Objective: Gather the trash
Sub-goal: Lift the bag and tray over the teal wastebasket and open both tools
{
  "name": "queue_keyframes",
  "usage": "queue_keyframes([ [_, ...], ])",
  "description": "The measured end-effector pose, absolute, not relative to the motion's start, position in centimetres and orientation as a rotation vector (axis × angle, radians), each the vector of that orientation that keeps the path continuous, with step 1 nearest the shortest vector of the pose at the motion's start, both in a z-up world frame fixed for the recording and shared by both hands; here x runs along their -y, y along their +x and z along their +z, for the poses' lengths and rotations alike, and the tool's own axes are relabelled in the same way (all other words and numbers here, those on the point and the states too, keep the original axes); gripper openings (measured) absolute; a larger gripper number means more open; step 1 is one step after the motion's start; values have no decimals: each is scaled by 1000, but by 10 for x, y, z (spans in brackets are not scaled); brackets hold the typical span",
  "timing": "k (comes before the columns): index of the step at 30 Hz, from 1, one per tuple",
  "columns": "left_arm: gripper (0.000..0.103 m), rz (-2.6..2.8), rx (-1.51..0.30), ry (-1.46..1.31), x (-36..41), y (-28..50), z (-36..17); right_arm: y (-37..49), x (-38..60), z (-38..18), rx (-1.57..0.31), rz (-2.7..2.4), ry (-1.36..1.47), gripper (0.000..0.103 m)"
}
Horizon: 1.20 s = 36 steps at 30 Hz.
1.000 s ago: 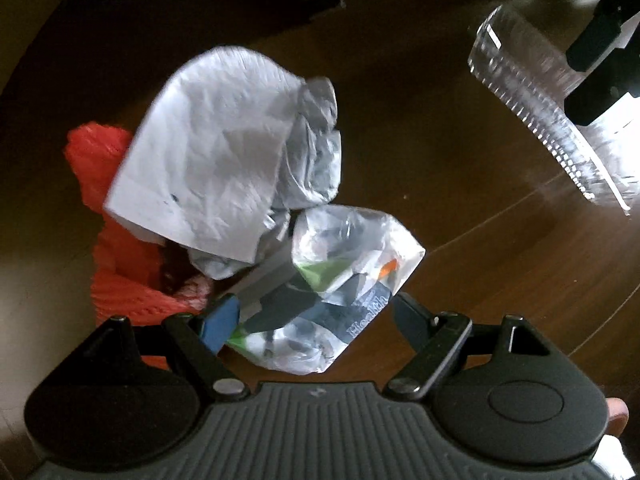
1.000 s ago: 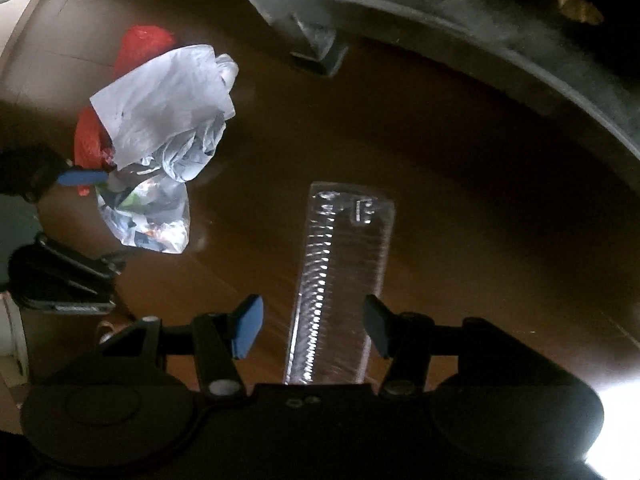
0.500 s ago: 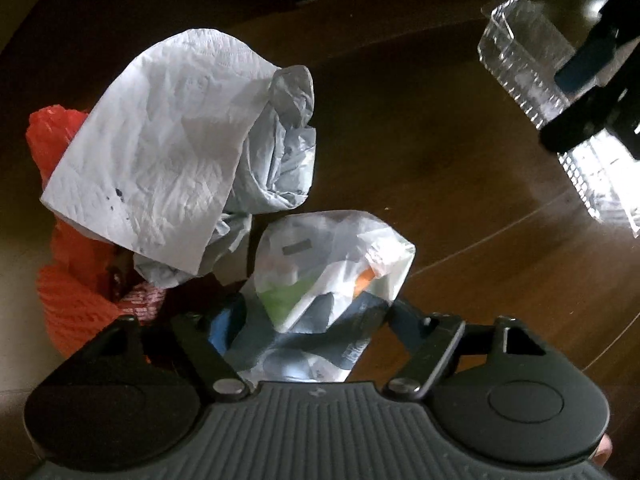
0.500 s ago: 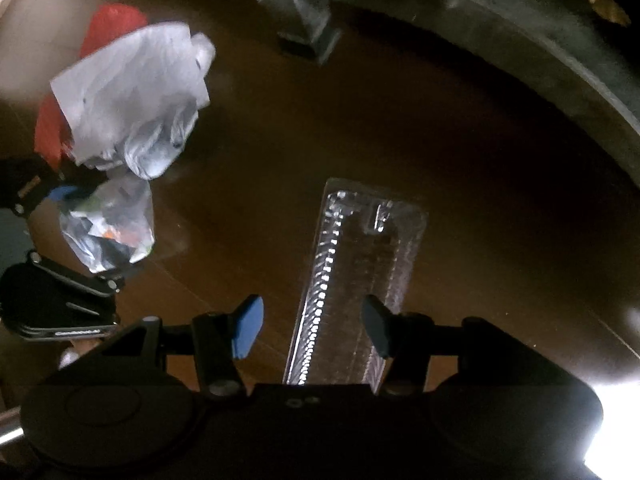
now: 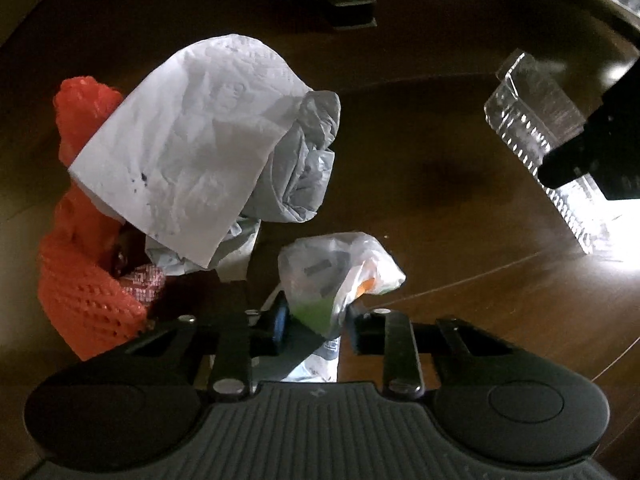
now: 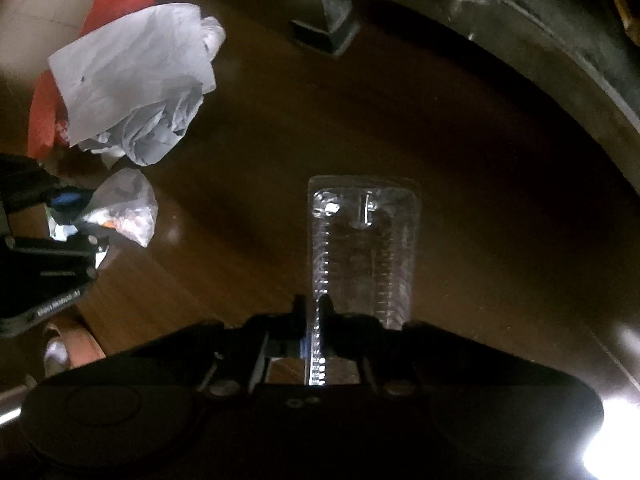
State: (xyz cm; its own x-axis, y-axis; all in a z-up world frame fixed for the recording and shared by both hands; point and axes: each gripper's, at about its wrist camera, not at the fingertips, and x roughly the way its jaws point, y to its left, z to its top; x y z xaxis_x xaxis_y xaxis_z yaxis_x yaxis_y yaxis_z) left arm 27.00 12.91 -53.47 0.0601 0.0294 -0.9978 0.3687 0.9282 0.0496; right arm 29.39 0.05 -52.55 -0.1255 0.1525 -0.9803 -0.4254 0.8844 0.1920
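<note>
A small clear plastic bag (image 5: 340,264) with green and orange scraps inside lies on the dark wooden floor (image 5: 440,184). My left gripper (image 5: 316,314) points straight down; its jaws are closing and the pads press on the bag's near end. In the right wrist view the same bag (image 6: 128,208) sits by the left gripper (image 6: 76,208). A long clear plastic tray (image 6: 364,240) lies on the floor. My right gripper (image 6: 314,312) is shut on the tray's left wall at its near end. The tray (image 5: 536,132) also shows at the left wrist view's upper right.
A white paper sheet (image 5: 192,160) rests on a crumpled grey plastic bag (image 5: 304,168), with an orange net bag (image 5: 80,280) behind them on the left. A dark furniture leg (image 6: 324,24) stands further off, under a curved edge (image 6: 560,52).
Both grippers stood open a second ago. The left jaws have come together on the small clear bag, pinching it narrow. The right jaws have come together on the tray's left wall.
</note>
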Motion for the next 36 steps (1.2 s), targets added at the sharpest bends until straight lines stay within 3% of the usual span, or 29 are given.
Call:
queue_keyframes([
  [7, 19, -269, -1489, 267, -140, 282, -515, 282, 9, -490, -1564, 517, -227, 2],
  [13, 18, -265, -1443, 217, -142, 283, -466, 273, 26, -443, -1499, 511, -195, 2],
  [36, 18, -358, -992, 160, -75, 265, -149, 225, 83, -158, -1070, 509, -35, 2],
])
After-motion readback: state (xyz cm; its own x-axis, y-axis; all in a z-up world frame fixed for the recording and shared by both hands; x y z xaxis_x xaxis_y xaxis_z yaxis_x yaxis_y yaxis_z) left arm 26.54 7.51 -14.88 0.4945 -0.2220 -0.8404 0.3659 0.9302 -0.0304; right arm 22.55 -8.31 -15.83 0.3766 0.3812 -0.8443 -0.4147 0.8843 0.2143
